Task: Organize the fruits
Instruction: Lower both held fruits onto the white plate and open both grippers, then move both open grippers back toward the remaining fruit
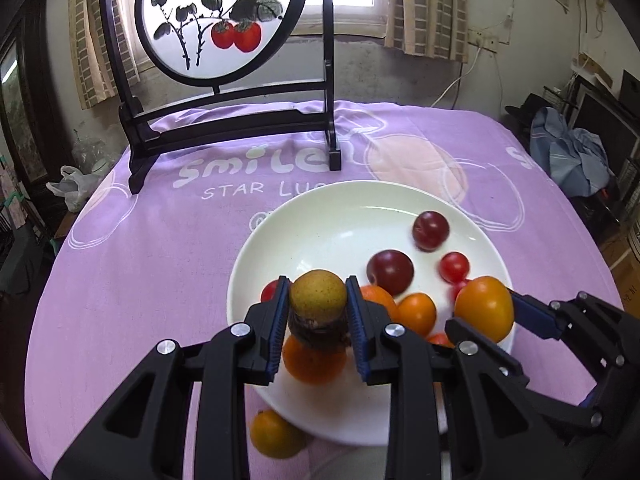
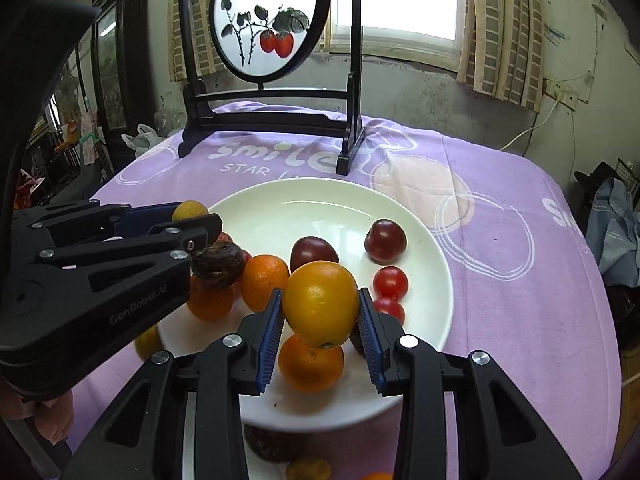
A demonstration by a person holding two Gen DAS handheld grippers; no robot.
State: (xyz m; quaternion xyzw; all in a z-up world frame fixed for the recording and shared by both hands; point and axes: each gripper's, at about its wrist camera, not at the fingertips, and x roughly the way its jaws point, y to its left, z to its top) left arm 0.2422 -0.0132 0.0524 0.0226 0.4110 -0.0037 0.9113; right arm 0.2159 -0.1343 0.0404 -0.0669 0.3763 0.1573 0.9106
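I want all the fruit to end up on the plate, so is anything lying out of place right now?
Yes. A yellow-orange fruit lies on the purple cloth just off the white plate at its near rim. The right wrist view also shows a dark brown fruit on the cloth there.

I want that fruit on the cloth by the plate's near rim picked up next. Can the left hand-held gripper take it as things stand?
Probably not yet: the left hand-held gripper is already shut on a yellow-green fruit, so the yellow fruit on the cloth must wait.
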